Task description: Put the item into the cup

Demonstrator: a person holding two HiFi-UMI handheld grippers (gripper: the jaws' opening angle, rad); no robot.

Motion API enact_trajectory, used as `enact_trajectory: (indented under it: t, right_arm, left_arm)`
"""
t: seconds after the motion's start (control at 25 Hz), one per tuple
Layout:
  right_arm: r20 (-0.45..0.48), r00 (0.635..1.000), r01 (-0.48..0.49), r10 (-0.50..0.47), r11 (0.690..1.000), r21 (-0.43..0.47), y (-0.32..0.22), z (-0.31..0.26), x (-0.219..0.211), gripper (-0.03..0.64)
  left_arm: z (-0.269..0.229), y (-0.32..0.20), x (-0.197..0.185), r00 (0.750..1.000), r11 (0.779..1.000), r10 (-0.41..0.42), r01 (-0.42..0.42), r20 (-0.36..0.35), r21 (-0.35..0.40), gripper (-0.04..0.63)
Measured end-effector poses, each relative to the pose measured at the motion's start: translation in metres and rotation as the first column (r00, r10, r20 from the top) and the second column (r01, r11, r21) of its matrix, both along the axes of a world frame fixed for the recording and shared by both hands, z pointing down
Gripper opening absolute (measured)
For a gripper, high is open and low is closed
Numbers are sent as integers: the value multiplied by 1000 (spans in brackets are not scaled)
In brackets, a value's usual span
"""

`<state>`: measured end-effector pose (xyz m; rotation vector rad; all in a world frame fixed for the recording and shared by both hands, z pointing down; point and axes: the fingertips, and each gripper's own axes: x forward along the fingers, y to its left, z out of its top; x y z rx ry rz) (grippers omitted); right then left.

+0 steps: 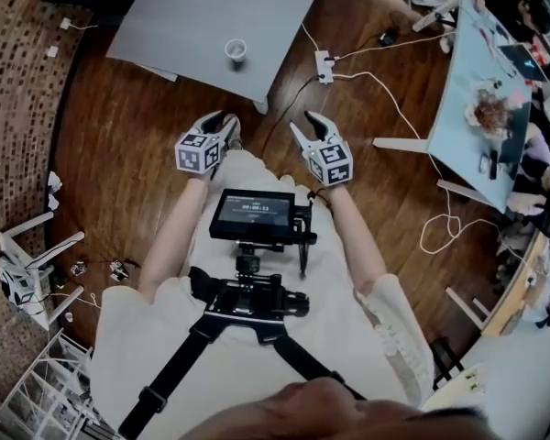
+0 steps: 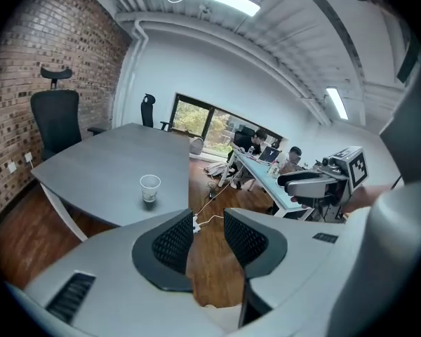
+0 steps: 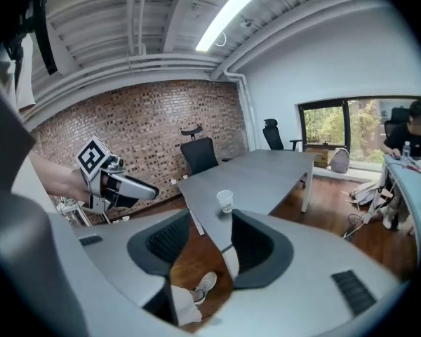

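A small clear plastic cup (image 1: 236, 50) stands upright on the grey table (image 1: 174, 16), near its front edge. The cup also shows in the left gripper view (image 2: 149, 188) and the right gripper view (image 3: 225, 201). Something dark sits at its bottom; I cannot tell what. No loose item shows anywhere else. My left gripper (image 1: 222, 122) and right gripper (image 1: 302, 122) hover side by side over the wooden floor, short of the table, both open with nothing between their jaws. Each looks toward the cup from its own view, the left gripper (image 2: 208, 225) and the right gripper (image 3: 210, 232).
A white power strip (image 1: 323, 65) with cables lies on the floor right of the grey table. A light-blue desk (image 1: 467, 108) with clutter stands at the right, people seated beyond it. Black office chairs (image 2: 55, 121) stand behind the table. White frames (image 1: 32, 264) lie at the left.
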<state>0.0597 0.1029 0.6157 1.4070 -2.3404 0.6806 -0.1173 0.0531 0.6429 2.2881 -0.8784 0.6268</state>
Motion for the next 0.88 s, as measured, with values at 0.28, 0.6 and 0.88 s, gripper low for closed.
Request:
enact_trajectory:
  t: [0.28, 0.6, 0.88]
  right_arm:
    - [17, 997, 80, -80, 996, 30, 93, -23, 16, 201]
    - [35, 994, 107, -108, 993, 42, 122, -30, 18, 201]
    - [49, 995, 88, -91, 995, 53, 144, -29, 21, 201]
  left_arm:
    - [-21, 116, 14, 993, 994, -107, 108, -40, 15, 140]
    - [-27, 148, 11, 985, 987, -156, 158, -72, 19, 140]
    - [-27, 156, 7, 989, 989, -141, 143, -45, 29, 140]
